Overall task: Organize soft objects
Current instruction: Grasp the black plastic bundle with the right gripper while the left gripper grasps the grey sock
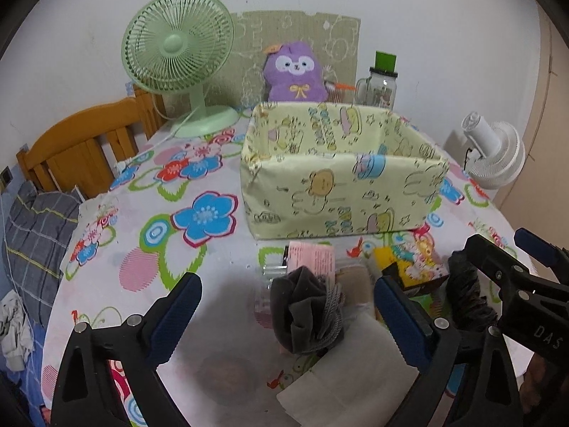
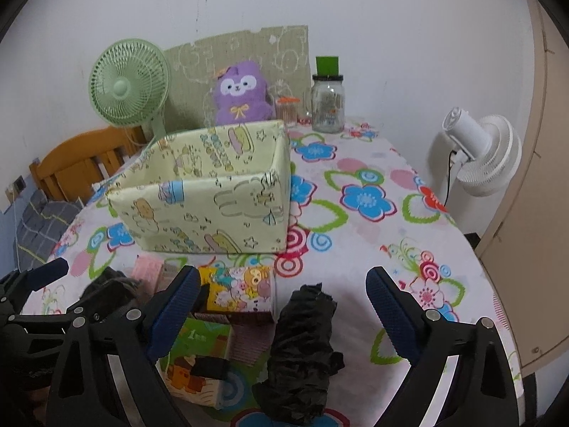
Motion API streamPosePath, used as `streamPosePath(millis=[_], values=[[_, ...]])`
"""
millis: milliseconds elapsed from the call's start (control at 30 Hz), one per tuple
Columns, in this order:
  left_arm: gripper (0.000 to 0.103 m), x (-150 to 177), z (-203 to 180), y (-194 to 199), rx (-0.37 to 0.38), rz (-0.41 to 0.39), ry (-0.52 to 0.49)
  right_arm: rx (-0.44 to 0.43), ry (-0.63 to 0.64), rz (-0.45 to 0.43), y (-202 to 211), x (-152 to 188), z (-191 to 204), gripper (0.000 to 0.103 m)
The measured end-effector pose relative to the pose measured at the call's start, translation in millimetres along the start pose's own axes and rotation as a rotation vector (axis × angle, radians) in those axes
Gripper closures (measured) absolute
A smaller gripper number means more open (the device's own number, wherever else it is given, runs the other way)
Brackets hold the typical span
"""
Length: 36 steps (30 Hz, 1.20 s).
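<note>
While wide open | left claw (image 1: 288, 315) brackets grey cloth (image 1: 306, 315), untouched

A table (image 2: 373, 249) under a flower-print tablecloth (image 1: 149, 235) stands against a plain white wall (image 1: 409, 3) with a few small marks. On the table's far edge, against that wall, a pale green desk fan (image 1: 177, 53) sits to the left, with a doodled sheet of cardboard (image 1: 330, 35) propped just beside it. A wooden chair back (image 1: 78, 142) rises at the table's left edge. Off the table's right edge stands a white circulator fan (image 2: 480, 153), with a beige cabinet panel (image 2: 533, 178) beyond. The light is even and soft.
</note>
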<state>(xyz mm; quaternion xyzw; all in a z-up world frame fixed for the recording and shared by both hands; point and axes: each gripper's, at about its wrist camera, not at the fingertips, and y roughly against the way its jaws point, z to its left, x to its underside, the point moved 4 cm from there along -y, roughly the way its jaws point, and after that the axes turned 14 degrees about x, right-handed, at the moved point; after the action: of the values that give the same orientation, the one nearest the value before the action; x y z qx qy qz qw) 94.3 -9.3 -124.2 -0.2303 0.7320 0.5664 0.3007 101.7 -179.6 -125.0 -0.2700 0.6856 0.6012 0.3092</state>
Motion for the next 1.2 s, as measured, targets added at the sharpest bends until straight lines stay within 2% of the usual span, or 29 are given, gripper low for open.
streamPosePath(millis=[100, 367, 467, 533, 600, 700, 900, 1200], values=[[0.008, 3, 3, -5, 0.0, 0.016, 0.007, 0.005, 0.01, 0.021, -5, 5, 2, 0.008], [0.02, 13, 3, -20, 0.03, 0.066, 0.032, 0.036, 0.043, 0.069, -20, 17, 9, 0.012], [0.024, 16, 1, -23, 0.036, 0.077, 0.027, 0.035, 0.051, 0.084, -24, 20, 11, 0.017], [0.026, 17, 0, -25, 0.041, 0.083, 0.027, 0.031, 0.06, 0.103, -28, 24, 14, 0.026], [0.028, 17, -1, -26, 0.042, 0.087, 0.027, 0.028, 0.067, 0.125, -32, 28, 16, 0.028], [0.034, 17, -1, -29, 0.043, 0.093, 0.028, 0.037, 0.071, 0.139, -36, 31, 16, 0.029], [0.054, 23, -2, -40, 0.053, 0.131, 0.037, 0.047, 0.079, 0.152, -41, 34, 16, 0.041], [0.059, 25, -5, -44, 0.041, 0.139, 0.023, 0.069, 0.05, 0.154, -41, 31, 5, 0.044]])
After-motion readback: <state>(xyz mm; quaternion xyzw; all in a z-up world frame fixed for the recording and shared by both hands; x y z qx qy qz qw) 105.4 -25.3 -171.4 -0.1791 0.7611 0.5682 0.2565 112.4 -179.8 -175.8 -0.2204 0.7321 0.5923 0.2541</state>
